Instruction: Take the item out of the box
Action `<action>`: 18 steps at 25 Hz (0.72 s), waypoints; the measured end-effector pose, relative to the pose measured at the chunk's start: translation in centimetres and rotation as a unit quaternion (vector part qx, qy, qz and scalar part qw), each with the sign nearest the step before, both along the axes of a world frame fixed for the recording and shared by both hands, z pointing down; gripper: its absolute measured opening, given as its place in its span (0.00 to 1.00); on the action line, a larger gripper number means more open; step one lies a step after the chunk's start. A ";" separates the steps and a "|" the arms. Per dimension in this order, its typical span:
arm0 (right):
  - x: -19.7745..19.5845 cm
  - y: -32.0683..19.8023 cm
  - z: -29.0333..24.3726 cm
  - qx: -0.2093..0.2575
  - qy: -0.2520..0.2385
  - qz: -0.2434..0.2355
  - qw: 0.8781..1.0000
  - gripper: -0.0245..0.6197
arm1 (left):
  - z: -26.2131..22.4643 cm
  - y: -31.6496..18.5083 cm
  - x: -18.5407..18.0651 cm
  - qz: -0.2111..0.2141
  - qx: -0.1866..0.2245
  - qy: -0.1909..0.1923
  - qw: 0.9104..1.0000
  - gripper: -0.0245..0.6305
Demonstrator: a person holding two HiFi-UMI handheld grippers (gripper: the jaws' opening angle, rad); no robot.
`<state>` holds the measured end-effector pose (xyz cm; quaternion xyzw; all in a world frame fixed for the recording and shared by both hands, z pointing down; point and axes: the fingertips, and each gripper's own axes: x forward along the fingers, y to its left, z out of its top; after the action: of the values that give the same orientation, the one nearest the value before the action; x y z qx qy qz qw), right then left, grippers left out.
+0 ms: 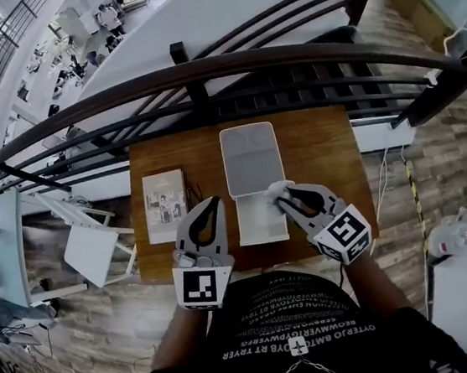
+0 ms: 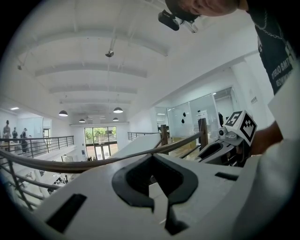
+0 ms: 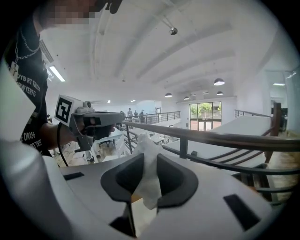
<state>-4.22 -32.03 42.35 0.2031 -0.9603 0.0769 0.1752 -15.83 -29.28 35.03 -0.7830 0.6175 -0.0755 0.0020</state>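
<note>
A white box (image 1: 262,220) lies open on the wooden table (image 1: 322,153), its lid (image 1: 251,159) folded back on the far side. My right gripper (image 1: 283,194) hovers over the box's right edge, shut on a crumpled white paper-like item (image 1: 277,188). In the right gripper view that item (image 3: 146,174) is pinched between the jaws (image 3: 149,157) and pokes out past the tips. My left gripper (image 1: 215,200) stands just left of the box. Its jaws (image 2: 152,159) meet at the tips with nothing between them.
A printed booklet (image 1: 165,203) lies on the table's left part. A dark curved railing (image 1: 203,75) runs right behind the table, with a drop to a lower floor beyond. The table's near edge is against the person's body.
</note>
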 end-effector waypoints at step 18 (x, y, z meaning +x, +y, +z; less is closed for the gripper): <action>1.9 3.1 -11.9 0.088 -0.073 -0.021 0.993 0.15 | -4.3 3.4 2.3 -0.006 0.032 0.007 0.999 0.05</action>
<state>-2.33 -28.92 30.42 0.1911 -0.9776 0.0026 0.0877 -13.57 -25.92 30.77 -0.7792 0.6244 -0.0498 0.0224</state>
